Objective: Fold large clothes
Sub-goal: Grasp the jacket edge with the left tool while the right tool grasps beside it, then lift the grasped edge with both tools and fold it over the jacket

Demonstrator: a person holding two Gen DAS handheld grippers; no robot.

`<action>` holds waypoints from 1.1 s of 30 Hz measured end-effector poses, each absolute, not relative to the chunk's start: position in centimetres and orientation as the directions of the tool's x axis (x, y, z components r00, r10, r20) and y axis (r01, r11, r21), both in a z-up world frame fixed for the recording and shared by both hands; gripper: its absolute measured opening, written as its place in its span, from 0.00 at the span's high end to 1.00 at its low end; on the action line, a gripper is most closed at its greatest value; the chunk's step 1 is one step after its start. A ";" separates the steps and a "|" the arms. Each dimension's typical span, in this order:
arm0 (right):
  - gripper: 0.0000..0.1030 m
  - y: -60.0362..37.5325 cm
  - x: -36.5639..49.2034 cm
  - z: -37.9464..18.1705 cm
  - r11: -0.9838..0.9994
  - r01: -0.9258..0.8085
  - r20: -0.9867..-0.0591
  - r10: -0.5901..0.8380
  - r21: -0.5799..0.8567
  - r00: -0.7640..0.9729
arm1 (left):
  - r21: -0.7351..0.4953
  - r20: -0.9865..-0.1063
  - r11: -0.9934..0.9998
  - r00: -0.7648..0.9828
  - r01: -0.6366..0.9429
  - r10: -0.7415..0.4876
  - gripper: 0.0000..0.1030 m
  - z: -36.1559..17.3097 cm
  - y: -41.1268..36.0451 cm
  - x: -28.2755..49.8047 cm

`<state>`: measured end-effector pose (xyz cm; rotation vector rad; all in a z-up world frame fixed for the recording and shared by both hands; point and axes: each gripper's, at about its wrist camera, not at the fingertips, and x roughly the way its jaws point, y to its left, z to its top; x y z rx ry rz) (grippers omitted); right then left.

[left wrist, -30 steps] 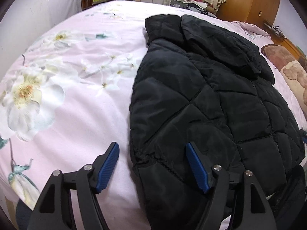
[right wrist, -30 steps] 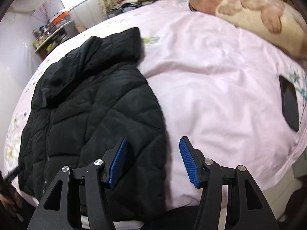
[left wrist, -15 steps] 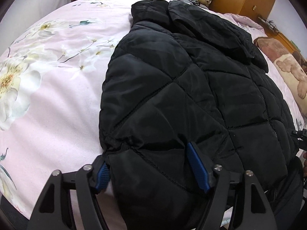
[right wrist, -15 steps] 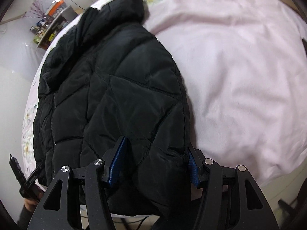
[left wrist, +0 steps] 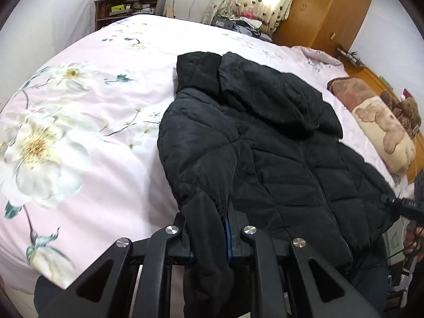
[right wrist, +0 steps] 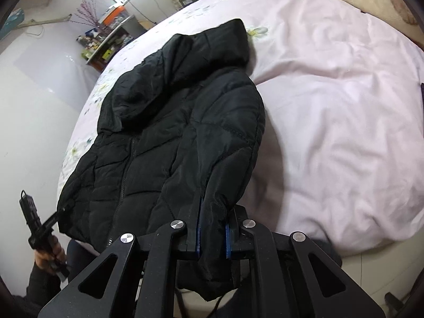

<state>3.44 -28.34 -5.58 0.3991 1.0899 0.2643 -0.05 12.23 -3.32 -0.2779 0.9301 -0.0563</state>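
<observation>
1. black jacket [left wrist: 265, 145] lies front up on the bed [left wrist: 92, 132], hood [left wrist: 265, 90] at the far end, hem at the near edge by the person; long axis runs straight away from both grippers.
2. left gripper [left wrist: 209, 238]: jaws closing narrow on the jacket's left hem corner, fabric pinched between them.
3. right gripper [right wrist: 213, 238]: jaws closing narrow on the right hem corner, fabric between them and hanging below.
4. both corners are raised off the bed; the rest of the jacket lies flat.
5. each hand is equally near its corner; the hood lies dead ahead, so the likely fold carries the hem forward along the long axis.
</observation>
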 end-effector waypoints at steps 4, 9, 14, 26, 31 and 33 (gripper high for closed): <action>0.88 -28.6 1.3 -6.1 0.890 0.005 -0.802 0.408 0.456 0.436 | -0.286 -0.782 0.956 0.593 -0.069 -0.191 0.84 -3.2 12.7 -1.8; 0.88 -29.3 0.6 -4.7 0.881 0.006 -0.784 0.419 0.474 0.458 | -0.305 -0.757 0.951 0.619 -0.053 -0.209 0.85 -1.6 12.6 -1.9; 0.88 -29.9 0.5 -2.4 0.876 -0.026 -0.752 0.428 0.481 0.501 | -0.327 -0.726 0.944 0.651 -0.041 -0.223 0.85 0.3 12.8 -1.9; 0.88 -30.5 1.7 1.7 0.819 -0.057 -0.626 0.479 0.571 0.616 | -0.467 -0.623 0.883 0.727 -0.050 -0.288 0.85 4.0 15.4 -1.3; 0.88 -30.7 4.1 3.1 0.791 -0.070 -0.569 0.495 0.608 0.656 | -0.505 -0.588 0.861 0.752 -0.054 -0.298 0.85 5.0 16.4 0.7; 0.88 -30.7 5.6 3.6 0.786 -0.077 -0.556 0.499 0.614 0.665 | -0.509 -0.578 0.859 0.760 -0.053 -0.296 0.85 5.4 16.5 2.4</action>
